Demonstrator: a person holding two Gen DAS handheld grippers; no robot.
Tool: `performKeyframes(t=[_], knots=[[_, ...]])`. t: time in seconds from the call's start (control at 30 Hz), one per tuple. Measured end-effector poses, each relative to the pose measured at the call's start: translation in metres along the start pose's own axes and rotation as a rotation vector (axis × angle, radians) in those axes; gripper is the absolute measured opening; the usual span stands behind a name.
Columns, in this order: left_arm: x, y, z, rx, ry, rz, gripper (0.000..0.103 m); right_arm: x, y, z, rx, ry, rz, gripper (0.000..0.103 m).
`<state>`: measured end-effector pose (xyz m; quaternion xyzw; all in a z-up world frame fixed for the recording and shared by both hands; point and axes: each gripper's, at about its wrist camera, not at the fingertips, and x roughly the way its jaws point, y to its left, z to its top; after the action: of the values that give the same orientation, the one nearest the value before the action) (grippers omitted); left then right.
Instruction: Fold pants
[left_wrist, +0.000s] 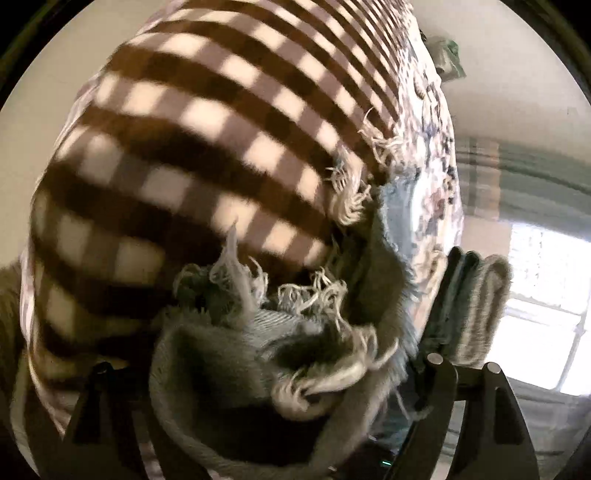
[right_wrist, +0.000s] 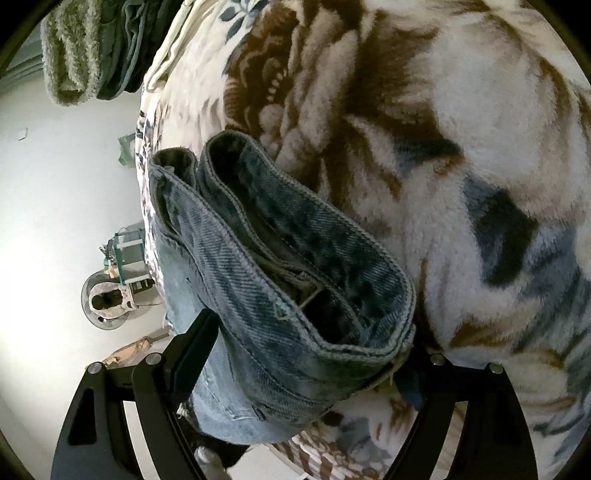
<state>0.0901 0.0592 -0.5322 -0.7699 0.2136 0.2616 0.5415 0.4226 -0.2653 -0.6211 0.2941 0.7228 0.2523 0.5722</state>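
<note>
Both ends of the jeans were up off the blanket: left gripper clenched on frayed hems, right gripper on the waistband, the fold only half made.

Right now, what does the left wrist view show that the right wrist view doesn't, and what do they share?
Only the left wrist view shows the frayed, fringed hem end of the blue denim pants bunched at the left gripper, over a brown-and-cream checked blanket, with a bright window at right.

Only the right wrist view shows the stitched denim waistband held at the right gripper, a brown-and-blue floral fleece blanket, and white floor.

Both show denim between the jaws and a folded green towel stack.
</note>
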Motion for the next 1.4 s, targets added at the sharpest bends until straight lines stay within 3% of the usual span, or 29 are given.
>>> performKeyframes(t=[0.13, 0.23, 0.4, 0.47, 0.53, 0.57, 0.77, 0.87, 1.1, 1.27, 1.4], knots=[[-0.017, 0.023, -0.018, -0.067, 0.003, -0.027, 0.080, -0.002, -0.004, -0.002, -0.001, -0.003, 0.006, 0.088], [-0.005, 0.030, -0.028, -0.075, 0.044, -0.025, 0.081, -0.002, -0.005, -0.002, -0.001, 0.001, 0.001, 0.088], [0.011, 0.014, -0.027, 0.011, 0.045, 0.055, 0.080, -0.002, -0.001, -0.005, -0.003, -0.012, -0.003, 0.088], [0.016, 0.004, -0.025, 0.040, 0.018, 0.074, 0.080, -0.005, 0.000, -0.008, 0.002, -0.041, 0.007, 0.076], [0.017, -0.004, -0.025, 0.052, -0.012, 0.072, 0.061, -0.009, -0.003, -0.011, 0.030, -0.075, 0.001, 0.049], [0.016, -0.008, -0.025, 0.058, -0.023, 0.075, 0.039, -0.012, -0.006, -0.013, 0.054, -0.090, 0.019, 0.045], [0.001, -0.023, -0.031, 0.105, -0.029, 0.089, 0.029, -0.029, 0.012, -0.030, 0.026, -0.138, -0.008, 0.035], [-0.008, -0.053, -0.031, 0.151, -0.017, 0.106, 0.027, -0.046, 0.035, -0.037, 0.004, -0.152, -0.009, 0.032], [-0.037, -0.163, -0.036, 0.330, 0.036, 0.126, 0.026, -0.111, 0.111, -0.038, -0.011, -0.192, 0.035, 0.028], [-0.036, -0.263, -0.045, 0.450, 0.101, 0.059, 0.026, -0.166, 0.169, -0.027, -0.010, -0.277, 0.074, 0.028], [-0.014, -0.353, -0.050, 0.511, 0.167, -0.029, 0.026, -0.219, 0.230, -0.001, -0.021, -0.407, 0.116, 0.028]])
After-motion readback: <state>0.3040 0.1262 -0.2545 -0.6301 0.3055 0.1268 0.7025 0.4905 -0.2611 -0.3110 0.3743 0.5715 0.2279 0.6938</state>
